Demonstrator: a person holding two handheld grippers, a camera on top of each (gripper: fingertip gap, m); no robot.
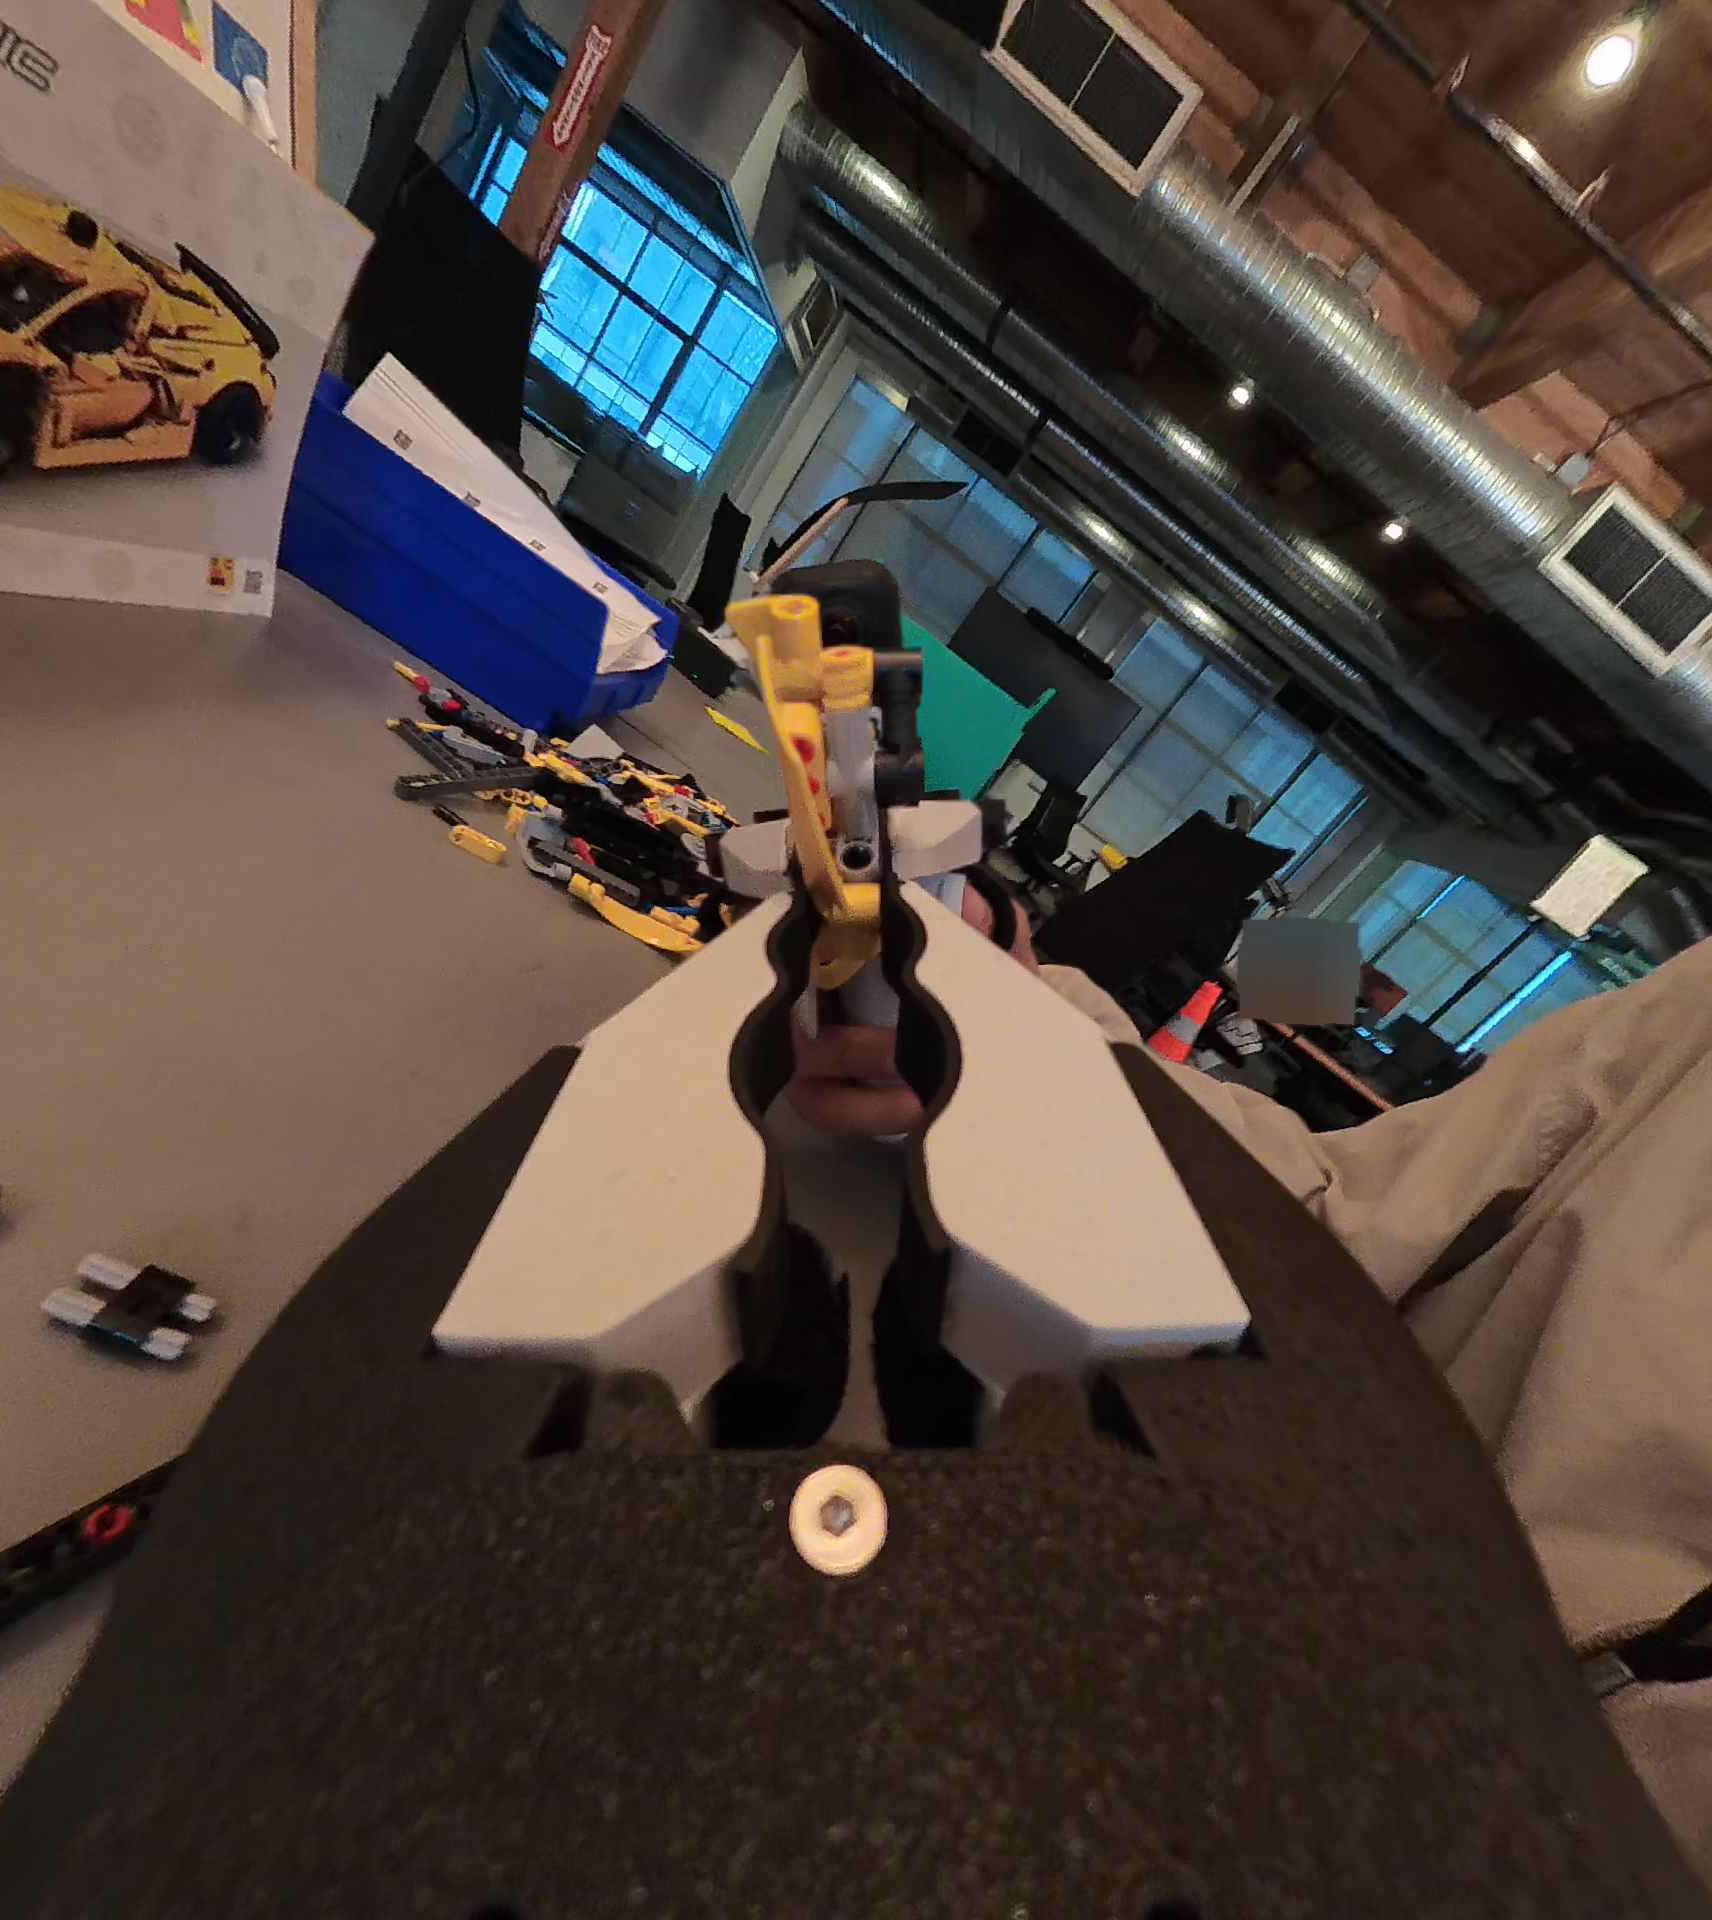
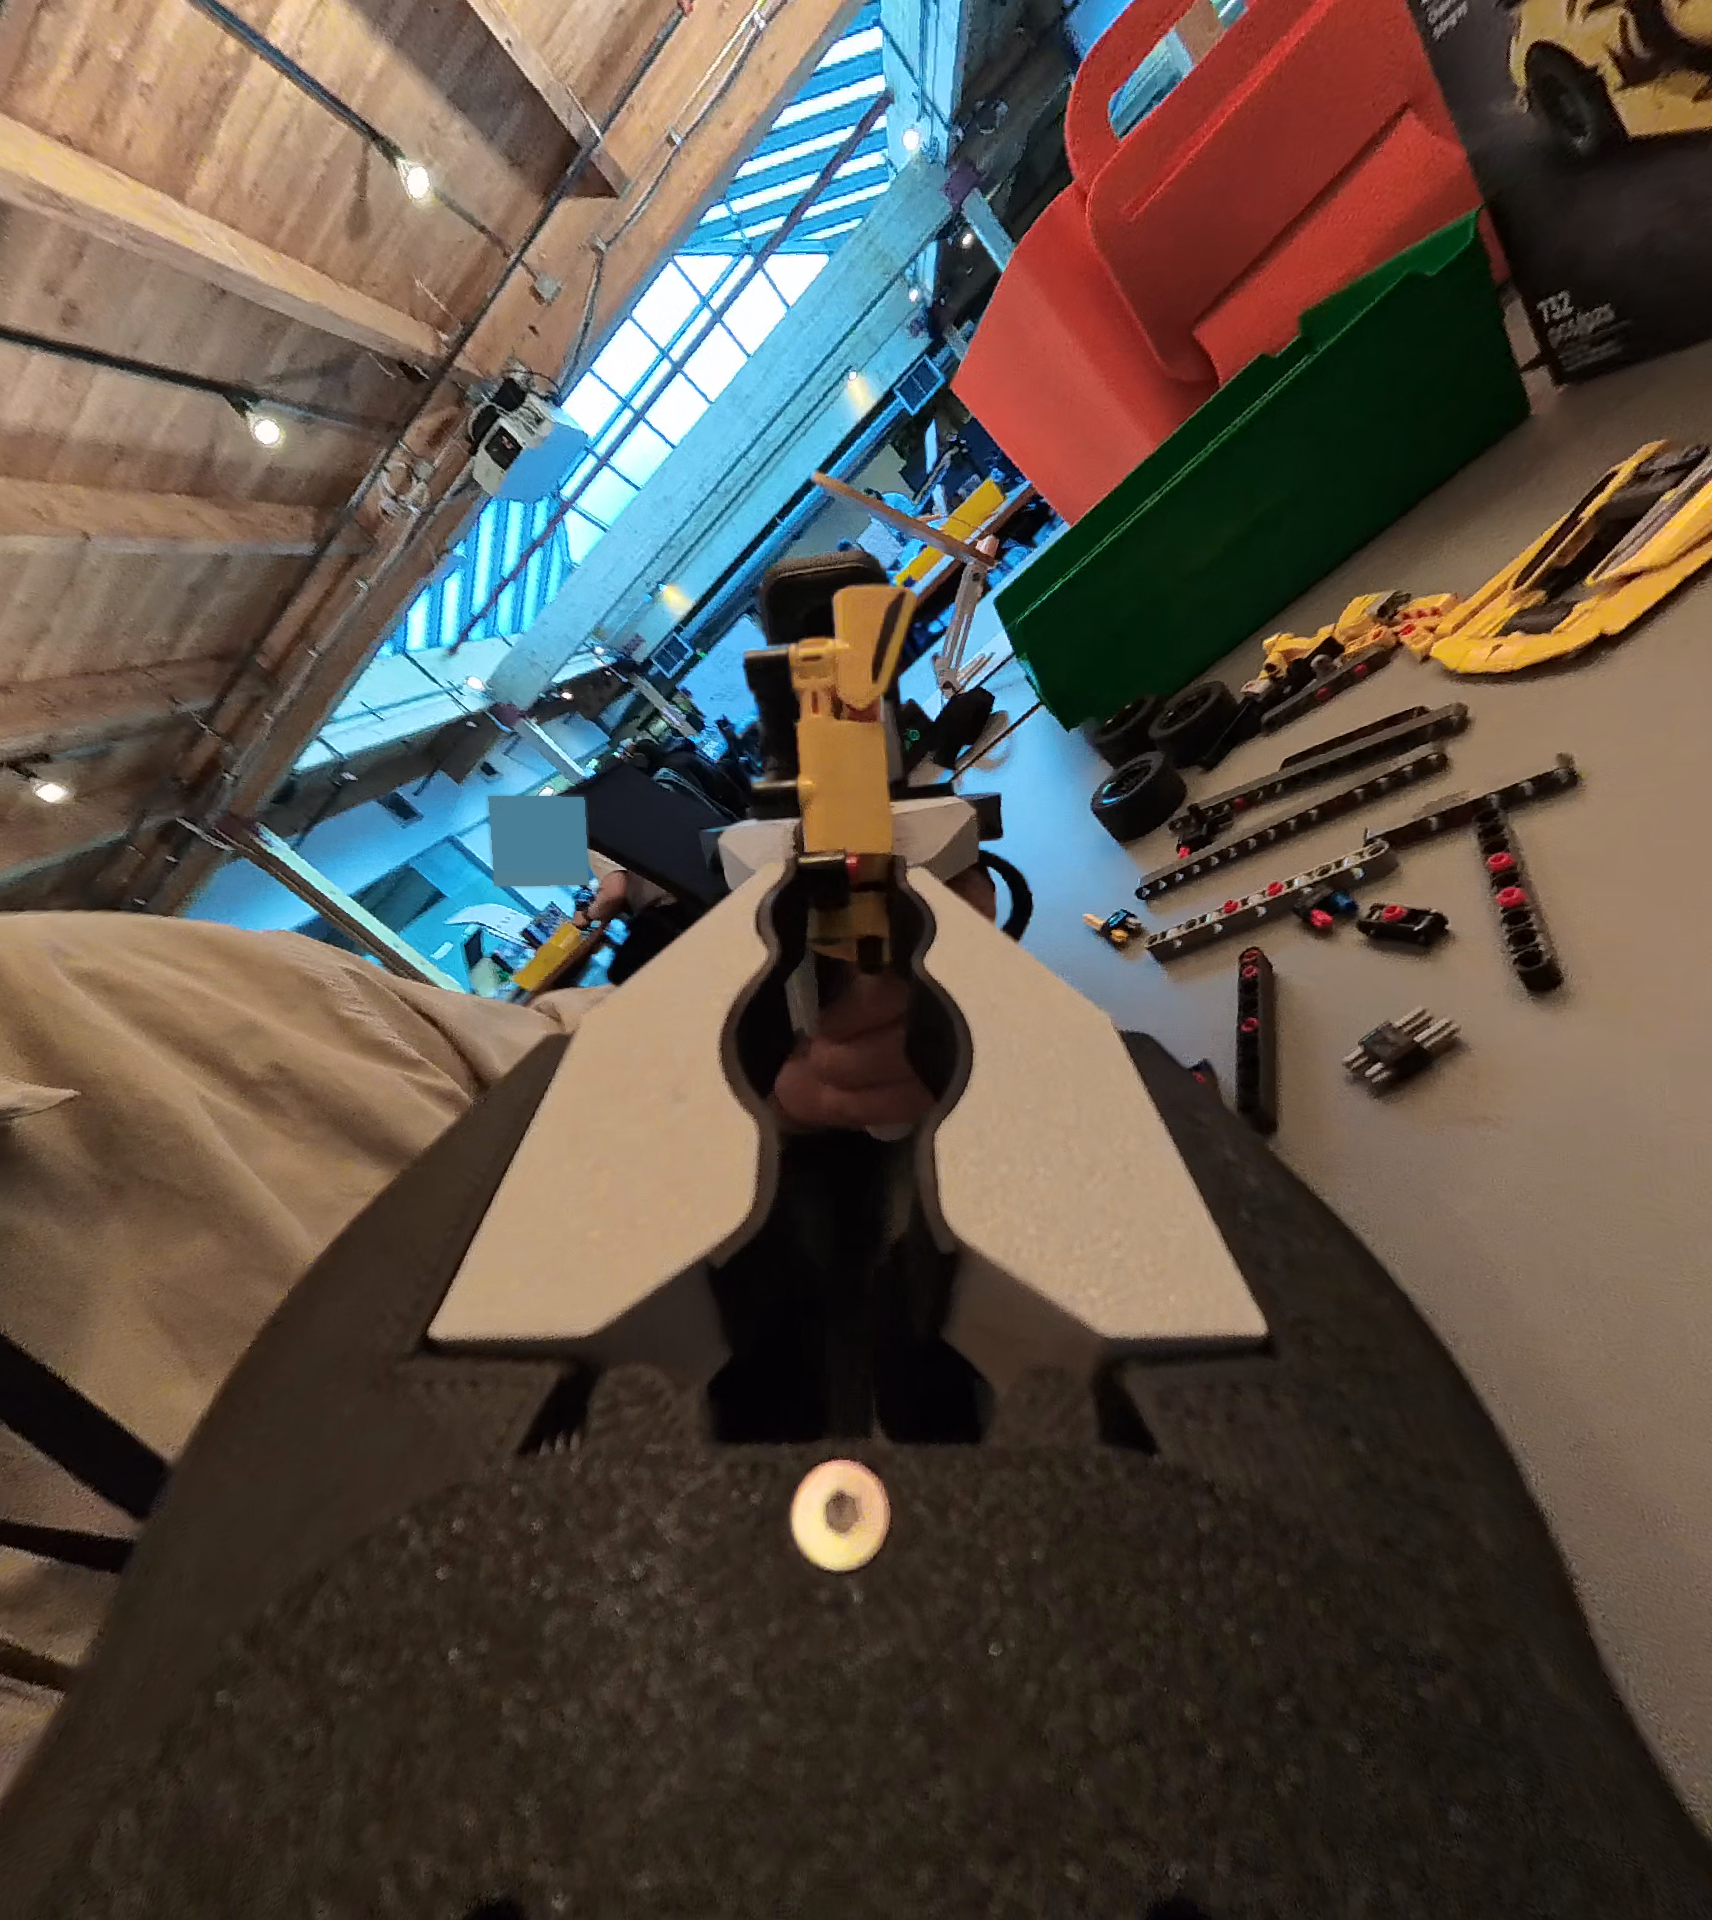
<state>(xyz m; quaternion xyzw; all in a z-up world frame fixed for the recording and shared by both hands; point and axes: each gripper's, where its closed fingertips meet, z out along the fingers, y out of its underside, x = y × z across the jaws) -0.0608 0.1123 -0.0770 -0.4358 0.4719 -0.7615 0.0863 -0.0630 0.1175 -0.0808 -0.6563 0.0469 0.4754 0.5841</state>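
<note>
Both grippers face each other, raised above the grey table [image 1: 156,935]. My left gripper [image 1: 841,906] is shut on a small yellow and grey brick assembly [image 1: 810,748] that sticks out past its tips. The right gripper's grey fingers [image 1: 940,840] show just behind it. In the right wrist view, my right gripper [image 2: 847,883] is shut on the same assembly [image 2: 839,758], seen here as a yellow block with a black-striped top piece. The left gripper's fingers [image 2: 930,831] show beyond it. A hand shows through the gap in each gripper.
Left wrist view: a pile of yellow and black parts [image 1: 613,821], a blue bin [image 1: 457,561], a printed sheet with a yellow car [image 1: 73,343], a small black and grey connector [image 1: 130,1304]. Right wrist view: a green bin [image 2: 1267,561], a red carrier [image 2: 1195,260], a yellow car body [image 2: 1610,561], black wheels [image 2: 1164,748], black beams [image 2: 1351,821]. A beige sleeve [image 2: 156,1091] is close by. Left and right tips are no more than a few centimetres apart.
</note>
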